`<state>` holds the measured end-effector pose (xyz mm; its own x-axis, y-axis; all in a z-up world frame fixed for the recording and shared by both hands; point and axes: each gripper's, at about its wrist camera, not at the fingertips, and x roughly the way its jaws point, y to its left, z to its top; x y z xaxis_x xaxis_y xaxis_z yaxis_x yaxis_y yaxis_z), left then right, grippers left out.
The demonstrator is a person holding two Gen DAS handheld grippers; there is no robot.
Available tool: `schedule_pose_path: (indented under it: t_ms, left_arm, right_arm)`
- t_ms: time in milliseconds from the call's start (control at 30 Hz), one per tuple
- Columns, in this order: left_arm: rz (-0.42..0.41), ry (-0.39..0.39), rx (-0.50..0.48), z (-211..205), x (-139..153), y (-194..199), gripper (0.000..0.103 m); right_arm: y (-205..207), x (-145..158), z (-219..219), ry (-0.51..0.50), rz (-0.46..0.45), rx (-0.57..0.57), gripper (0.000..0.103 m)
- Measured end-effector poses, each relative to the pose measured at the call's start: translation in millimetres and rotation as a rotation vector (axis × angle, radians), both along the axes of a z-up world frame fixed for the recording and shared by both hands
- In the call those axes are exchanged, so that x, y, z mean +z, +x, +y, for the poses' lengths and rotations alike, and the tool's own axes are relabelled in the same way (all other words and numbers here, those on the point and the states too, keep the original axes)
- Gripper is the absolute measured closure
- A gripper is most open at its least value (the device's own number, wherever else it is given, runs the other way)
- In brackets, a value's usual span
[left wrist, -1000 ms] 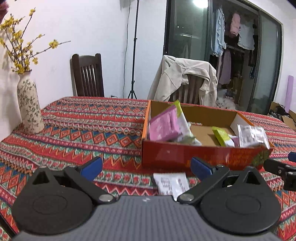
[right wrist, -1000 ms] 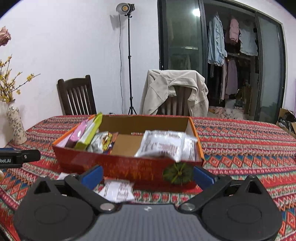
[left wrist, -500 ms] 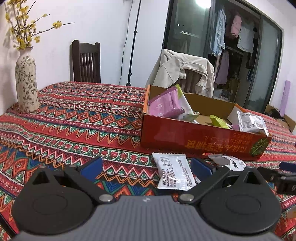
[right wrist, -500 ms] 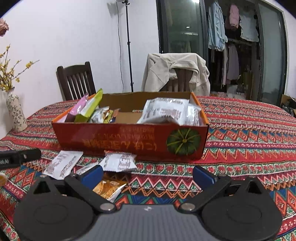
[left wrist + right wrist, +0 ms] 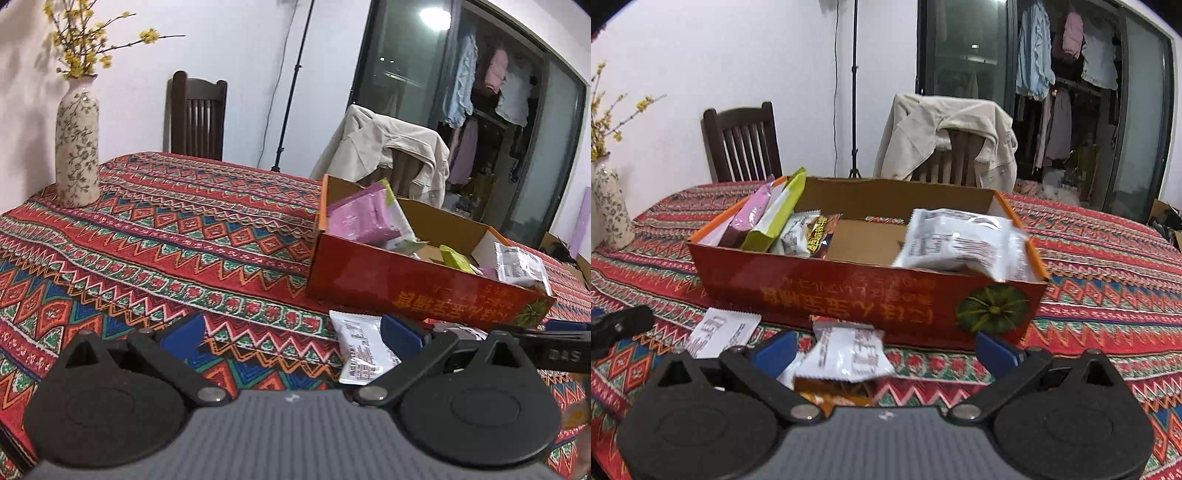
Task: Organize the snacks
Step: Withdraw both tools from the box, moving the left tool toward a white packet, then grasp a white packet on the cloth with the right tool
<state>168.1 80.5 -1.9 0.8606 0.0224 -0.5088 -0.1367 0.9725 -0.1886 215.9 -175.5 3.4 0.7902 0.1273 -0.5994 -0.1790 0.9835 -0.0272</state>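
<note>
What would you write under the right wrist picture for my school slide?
Open right gripper above loose snack packets on the patterned tablecloth, facing a red cardboard box holding more snacks.

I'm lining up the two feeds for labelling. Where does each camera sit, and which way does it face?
Left wrist: on the left tongs, low over the patterned tablecloth, facing the left end of the red cardboard snack box; its own open blue-tipped fingers show, and the right tongs' black tip enters at right.
Right wrist: on the right tongs, squarely facing the box's long front; its own open fingers show.
Shared: the box, the white printed packet on the cloth, the flowered ceramic vase.
</note>
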Motion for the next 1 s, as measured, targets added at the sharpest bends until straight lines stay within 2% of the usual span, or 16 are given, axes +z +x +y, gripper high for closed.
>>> schedule_pose_path:
  t_ms: [100, 200, 267, 400, 467, 633, 800, 1000]
  left_arm:
    - [0.005, -0.003, 0.001, 1.1, -0.7, 1.2, 0.000]
    - [0.009, -0.002, -0.003, 1.0, -1.6, 2.1, 0.000]
    - [0.010, -0.005, -0.005, 1.2, -1.8, 2.1, 0.000]
    - [0.010, -0.009, -0.008, 1.0, -2.7, 1.8, 0.000]
    - [0.010, -0.012, -0.009, 1.3, -2.8, 1.8, 0.000]
    - [0.006, -0.021, -0.004, 3.3, -2.5, 1.2, 0.000]
    - [0.013, -0.024, -0.004, 3.1, -3.4, 1.9, 0.000]
    - [0.057, 0.009, -0.015, -6.4, -6.4, 9.6, 0.000]
  right_arm:
    - [17.5, -8.2, 8.6, -0.014, 0.037, -0.012, 0.012]
    - [34.9, -18.8, 12.8, 0.001, 0.095, -0.015, 0.015]
    - [42.2, -25.4, 14.0, 0.011, 0.127, -0.016, 0.027]
    - [46.8, -31.6, 14.5, 0.036, 0.153, -0.005, 0.032]
    - [44.1, -31.1, 15.2, 0.038, 0.153, 0.013, 0.049]
    - [31.6, -25.6, 10.8, 0.054, 0.146, 0.038, 0.053]
    - [11.7, -11.1, -12.2, 0.103, 0.073, 0.019, 0.054]
    - [-10.7, -2.0, -36.6, 0.077, -0.013, 0.006, 0.054]
